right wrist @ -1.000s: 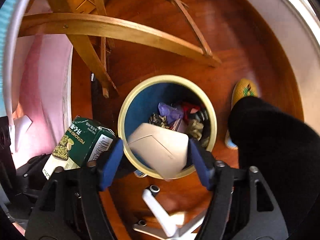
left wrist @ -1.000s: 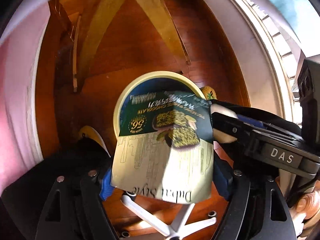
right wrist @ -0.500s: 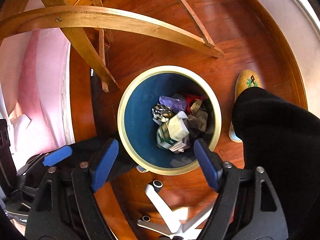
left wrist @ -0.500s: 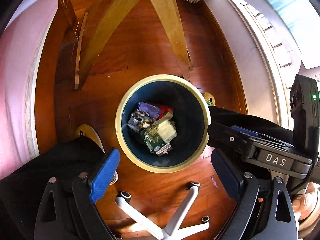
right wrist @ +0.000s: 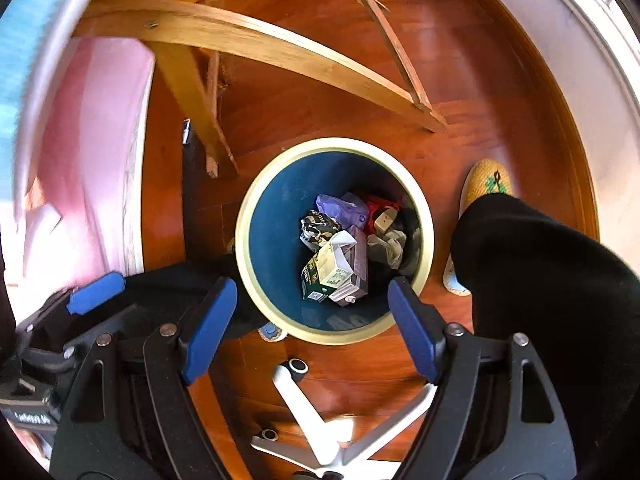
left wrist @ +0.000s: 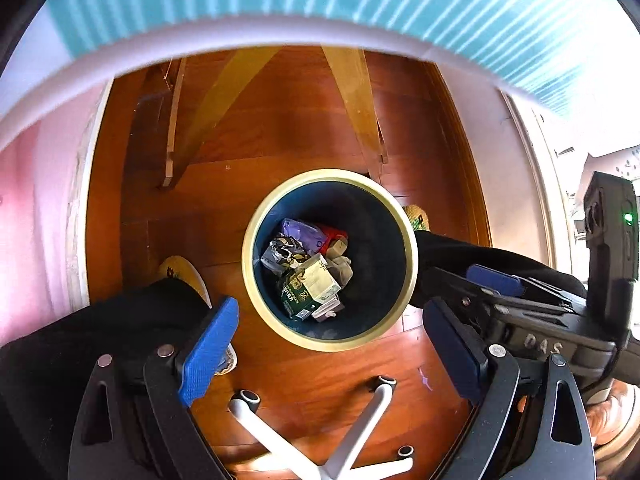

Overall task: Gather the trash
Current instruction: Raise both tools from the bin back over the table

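Hovering above the waste bin (left wrist: 256, 240), both the left hand-held gripper (left wrist: 332, 354) and the right hand-held gripper (right wrist: 310, 326) stand wide apart and empty. A green carton (right wrist: 320, 274) and a white box (right wrist: 352, 268) already lie inside, below and ahead of the jaws, among crumpled wrappers (right wrist: 318, 228). Whether more trash remains cannot be told: the worktop (left wrist: 248, 34) is cut off at the edge.
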`<action>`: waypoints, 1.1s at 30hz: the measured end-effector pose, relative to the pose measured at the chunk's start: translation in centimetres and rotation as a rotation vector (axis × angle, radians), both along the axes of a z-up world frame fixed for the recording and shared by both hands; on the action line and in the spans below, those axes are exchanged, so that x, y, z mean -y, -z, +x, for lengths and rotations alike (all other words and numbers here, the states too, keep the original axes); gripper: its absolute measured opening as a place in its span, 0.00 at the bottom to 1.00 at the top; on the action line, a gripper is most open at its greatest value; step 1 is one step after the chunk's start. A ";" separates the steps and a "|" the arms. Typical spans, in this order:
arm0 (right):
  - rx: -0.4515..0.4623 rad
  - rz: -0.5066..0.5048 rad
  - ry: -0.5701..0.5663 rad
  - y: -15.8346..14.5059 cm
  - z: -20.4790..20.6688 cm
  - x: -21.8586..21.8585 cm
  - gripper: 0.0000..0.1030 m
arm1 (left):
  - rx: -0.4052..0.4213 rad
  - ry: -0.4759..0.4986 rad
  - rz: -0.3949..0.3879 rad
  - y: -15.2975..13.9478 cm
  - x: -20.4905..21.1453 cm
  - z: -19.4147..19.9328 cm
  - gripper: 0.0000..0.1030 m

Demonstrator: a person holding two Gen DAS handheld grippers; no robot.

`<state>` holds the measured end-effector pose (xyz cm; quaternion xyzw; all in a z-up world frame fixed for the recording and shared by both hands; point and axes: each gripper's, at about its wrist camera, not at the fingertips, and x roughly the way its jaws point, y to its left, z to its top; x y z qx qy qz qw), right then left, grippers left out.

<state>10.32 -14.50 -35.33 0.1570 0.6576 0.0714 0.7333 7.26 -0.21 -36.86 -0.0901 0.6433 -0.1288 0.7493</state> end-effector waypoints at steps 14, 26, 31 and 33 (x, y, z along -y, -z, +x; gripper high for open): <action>0.162 -0.037 -0.185 -10.6 -2.9 -1.1 0.74 | 0.228 0.085 0.102 -10.7 -1.1 -4.7 0.92; 0.430 -0.085 -0.296 -23.4 -4.1 -1.8 0.74 | 0.480 0.053 0.118 -24.2 -4.1 -5.0 0.92; 0.529 -0.048 -0.294 -29.2 -3.0 -1.9 0.74 | 0.557 0.030 0.114 -29.2 -5.4 -3.6 0.92; 0.568 -0.044 -0.295 -31.3 -2.2 -2.1 0.74 | 0.582 0.020 0.111 -31.1 -5.9 -2.7 0.92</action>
